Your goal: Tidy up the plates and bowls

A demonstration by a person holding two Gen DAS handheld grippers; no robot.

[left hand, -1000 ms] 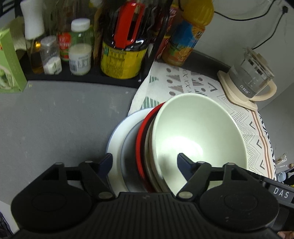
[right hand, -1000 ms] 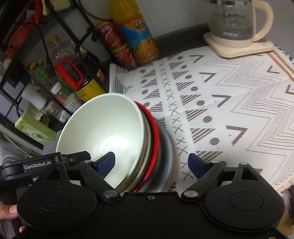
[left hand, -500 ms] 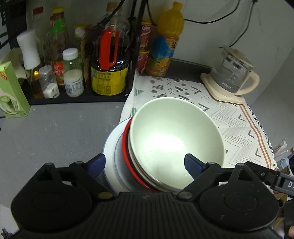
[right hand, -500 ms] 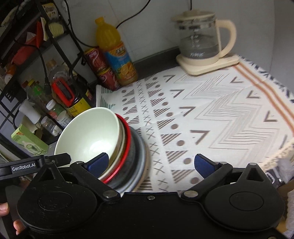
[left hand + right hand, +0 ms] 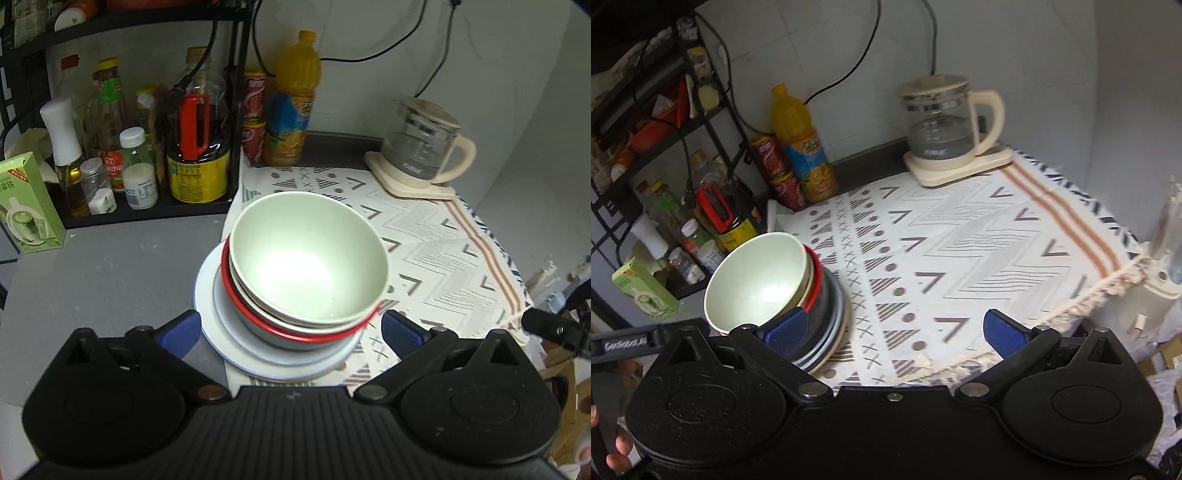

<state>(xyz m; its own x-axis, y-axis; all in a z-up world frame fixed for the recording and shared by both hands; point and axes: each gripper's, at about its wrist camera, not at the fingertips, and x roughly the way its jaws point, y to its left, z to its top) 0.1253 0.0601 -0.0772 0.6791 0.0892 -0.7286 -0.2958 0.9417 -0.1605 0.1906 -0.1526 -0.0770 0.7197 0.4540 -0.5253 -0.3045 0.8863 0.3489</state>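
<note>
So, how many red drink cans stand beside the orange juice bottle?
2: one red can stands on the counter left of the orange juice bottle, another stacked on it. Others may be hidden.

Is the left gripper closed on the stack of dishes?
No. The left gripper is open, its blue pads apart either side of the stack.

The matte black plastic left gripper has a ribbed central housing, two round pivot discs and silver screw heads at its linkage arms. Its jaws end in blue textured pads. The matching black right gripper has a smooth housing, a small centre screw and the same blue pads. White "GenRobot.AI" lettering runs along the left gripper's side bar.
</note>
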